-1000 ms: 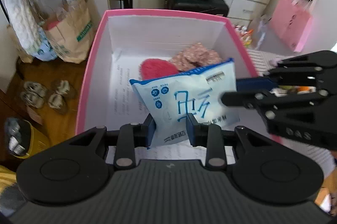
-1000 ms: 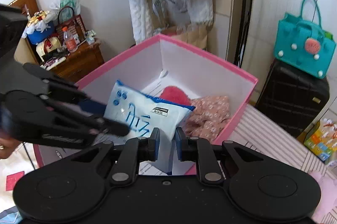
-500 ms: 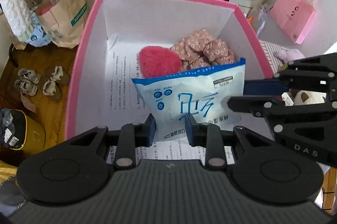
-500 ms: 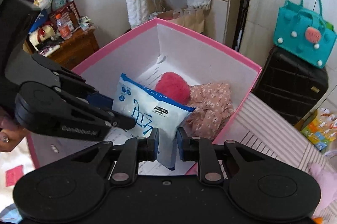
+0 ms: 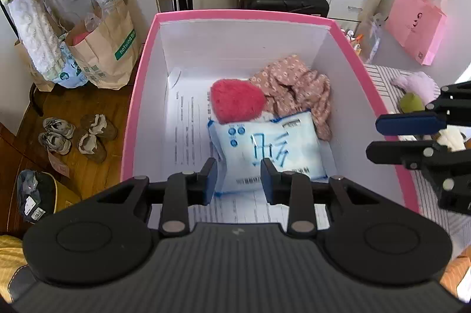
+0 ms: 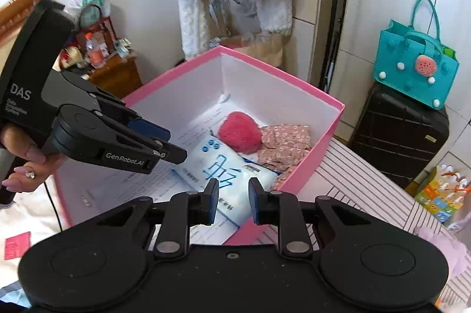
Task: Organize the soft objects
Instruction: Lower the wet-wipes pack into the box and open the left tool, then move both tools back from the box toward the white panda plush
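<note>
A blue-and-white soft packet (image 5: 269,148) lies on the floor of the pink box (image 5: 138,95), against a red fluffy ball (image 5: 235,102) and a floral cloth (image 5: 297,86). My left gripper (image 5: 239,177) is open above the packet's near edge, holding nothing. My right gripper (image 6: 234,196) is open above the box's near corner, the packet (image 6: 226,171) below it. The right gripper also shows in the left wrist view (image 5: 403,136), over the box's right wall.
Printed paper lines the box floor (image 5: 188,130). A striped cloth (image 6: 359,180) with a pale plush toy (image 5: 418,83) lies right of the box. A teal bag (image 6: 412,60) sits on a black suitcase (image 6: 397,136). Paper bags (image 5: 103,48) and shoes (image 5: 76,133) are on the floor left.
Both grippers opened and let go of the packet, which dropped flat onto the box floor. Both grippers pulled back and up.
</note>
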A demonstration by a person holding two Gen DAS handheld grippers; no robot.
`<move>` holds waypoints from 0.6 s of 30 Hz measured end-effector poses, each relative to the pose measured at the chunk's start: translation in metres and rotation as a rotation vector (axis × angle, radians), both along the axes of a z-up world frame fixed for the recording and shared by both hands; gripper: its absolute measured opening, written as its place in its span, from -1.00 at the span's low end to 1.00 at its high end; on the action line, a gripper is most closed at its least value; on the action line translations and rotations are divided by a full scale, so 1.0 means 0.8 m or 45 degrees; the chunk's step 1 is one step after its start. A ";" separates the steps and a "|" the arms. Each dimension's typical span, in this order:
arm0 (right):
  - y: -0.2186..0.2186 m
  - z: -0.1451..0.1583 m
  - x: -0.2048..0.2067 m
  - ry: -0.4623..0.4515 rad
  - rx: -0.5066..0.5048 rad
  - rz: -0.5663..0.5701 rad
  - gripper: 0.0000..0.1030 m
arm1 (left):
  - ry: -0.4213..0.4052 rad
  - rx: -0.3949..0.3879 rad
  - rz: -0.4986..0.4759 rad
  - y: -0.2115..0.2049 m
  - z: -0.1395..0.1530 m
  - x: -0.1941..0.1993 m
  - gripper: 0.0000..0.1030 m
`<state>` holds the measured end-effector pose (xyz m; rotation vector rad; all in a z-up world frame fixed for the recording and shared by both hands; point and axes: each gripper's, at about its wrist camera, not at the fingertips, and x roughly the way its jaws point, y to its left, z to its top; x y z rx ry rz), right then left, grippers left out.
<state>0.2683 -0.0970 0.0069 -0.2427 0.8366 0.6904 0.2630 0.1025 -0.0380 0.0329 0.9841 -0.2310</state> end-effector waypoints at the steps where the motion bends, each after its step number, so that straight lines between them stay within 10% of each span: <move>1: -0.002 0.001 -0.004 -0.002 0.010 0.007 -0.49 | -0.003 0.003 -0.006 0.000 0.003 -0.006 -0.39; 18: -0.031 0.055 -0.099 -0.055 0.106 0.133 -0.42 | -0.120 0.087 -0.107 -0.008 0.082 -0.120 0.06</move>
